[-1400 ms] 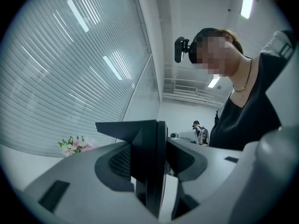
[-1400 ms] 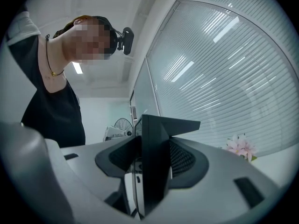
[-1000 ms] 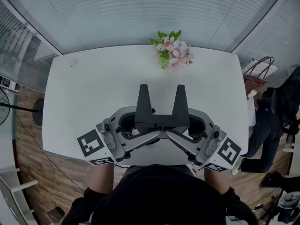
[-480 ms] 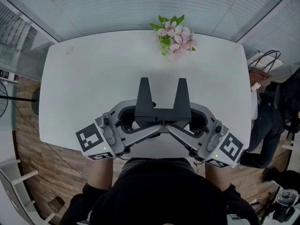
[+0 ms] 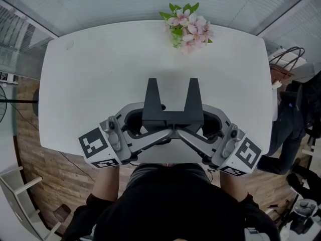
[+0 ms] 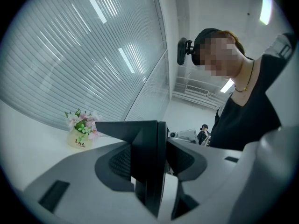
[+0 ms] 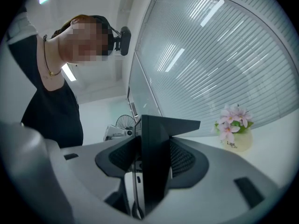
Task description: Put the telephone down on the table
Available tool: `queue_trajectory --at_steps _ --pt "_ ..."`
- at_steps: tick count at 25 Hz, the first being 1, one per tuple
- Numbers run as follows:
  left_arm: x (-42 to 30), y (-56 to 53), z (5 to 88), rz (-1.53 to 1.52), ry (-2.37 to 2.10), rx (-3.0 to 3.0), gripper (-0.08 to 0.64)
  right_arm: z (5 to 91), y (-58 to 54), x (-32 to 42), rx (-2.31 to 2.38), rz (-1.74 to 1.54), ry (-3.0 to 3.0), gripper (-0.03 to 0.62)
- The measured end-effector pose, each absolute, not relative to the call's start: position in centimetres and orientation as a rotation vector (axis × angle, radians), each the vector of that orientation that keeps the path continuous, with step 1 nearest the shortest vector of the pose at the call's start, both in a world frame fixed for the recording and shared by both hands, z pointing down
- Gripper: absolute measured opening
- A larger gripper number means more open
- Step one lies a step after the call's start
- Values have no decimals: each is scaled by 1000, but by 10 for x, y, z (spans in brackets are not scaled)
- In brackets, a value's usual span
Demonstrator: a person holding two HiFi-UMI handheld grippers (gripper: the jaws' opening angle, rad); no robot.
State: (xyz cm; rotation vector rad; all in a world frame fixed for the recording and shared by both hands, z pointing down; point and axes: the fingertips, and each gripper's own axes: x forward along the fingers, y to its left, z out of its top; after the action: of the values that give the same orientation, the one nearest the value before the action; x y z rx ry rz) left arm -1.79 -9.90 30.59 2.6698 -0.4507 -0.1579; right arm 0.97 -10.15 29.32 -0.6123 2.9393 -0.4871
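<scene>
The left gripper [image 5: 146, 129] is clenched on the left end of the black telephone [image 5: 173, 118] and the right gripper [image 5: 200, 129] on its right end, so the load hangs between two separate grips over the near middle of the white table [image 5: 90, 84]. If one side sinks faster or lets go first, the telephone would likely tip, twist in the other jaws or land on a corner. Set down too near the front edge, it could overhang. The flower pot [image 5: 186, 26] stands well apart at the far edge. Both forearms [image 5: 107, 187] reach forward from the torso [image 5: 170, 205], low. The grippers are roughly level and angled inward toward each other, with their marker cubes [image 5: 95, 145] outermost.
</scene>
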Motion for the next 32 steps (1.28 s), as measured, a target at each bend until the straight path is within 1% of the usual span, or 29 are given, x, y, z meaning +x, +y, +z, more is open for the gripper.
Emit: queue_trajectory --at_steps 32 --pt "-21 -106 352 -113 -477 2535 213 341 -111 7 -609 -703 2906 215"
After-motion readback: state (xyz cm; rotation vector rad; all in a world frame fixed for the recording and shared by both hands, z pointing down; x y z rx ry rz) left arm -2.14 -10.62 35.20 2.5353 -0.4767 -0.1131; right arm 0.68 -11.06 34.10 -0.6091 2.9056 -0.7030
